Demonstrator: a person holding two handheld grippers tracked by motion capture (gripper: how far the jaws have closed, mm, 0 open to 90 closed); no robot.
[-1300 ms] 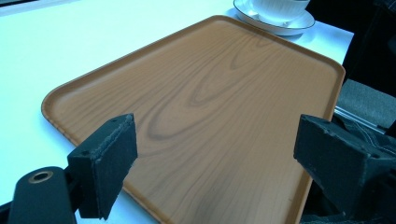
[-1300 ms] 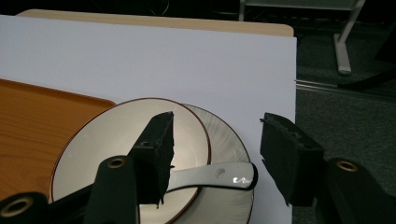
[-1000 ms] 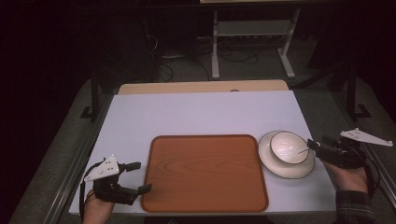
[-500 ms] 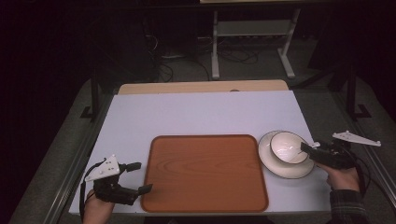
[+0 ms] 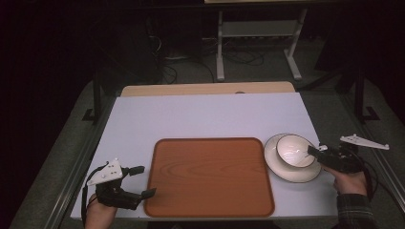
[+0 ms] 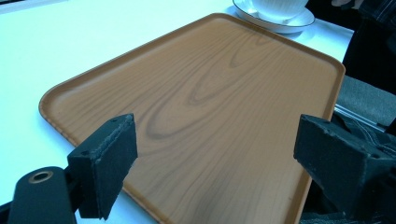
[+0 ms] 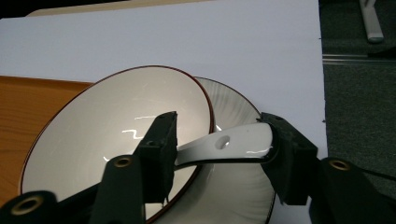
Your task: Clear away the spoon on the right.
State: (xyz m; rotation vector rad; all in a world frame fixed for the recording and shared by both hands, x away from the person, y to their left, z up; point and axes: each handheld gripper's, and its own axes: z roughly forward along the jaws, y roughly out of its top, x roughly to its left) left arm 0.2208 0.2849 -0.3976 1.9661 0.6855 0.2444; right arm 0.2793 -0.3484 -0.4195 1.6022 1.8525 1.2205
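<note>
- Spoon handle (image 7: 233, 142) lies between my right tongs (image 7: 219, 154), which have just been closing (pads touching it), at the bowl's (image 5: 292, 150) three o'clock.
- Left tongs (image 6: 215, 163) stand apart over the tray (image 6: 210, 93).

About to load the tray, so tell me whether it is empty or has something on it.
Empty. The brown tray shows bare wood grain across its whole surface; the bowl sits on a plate to its right, on the table.
</note>
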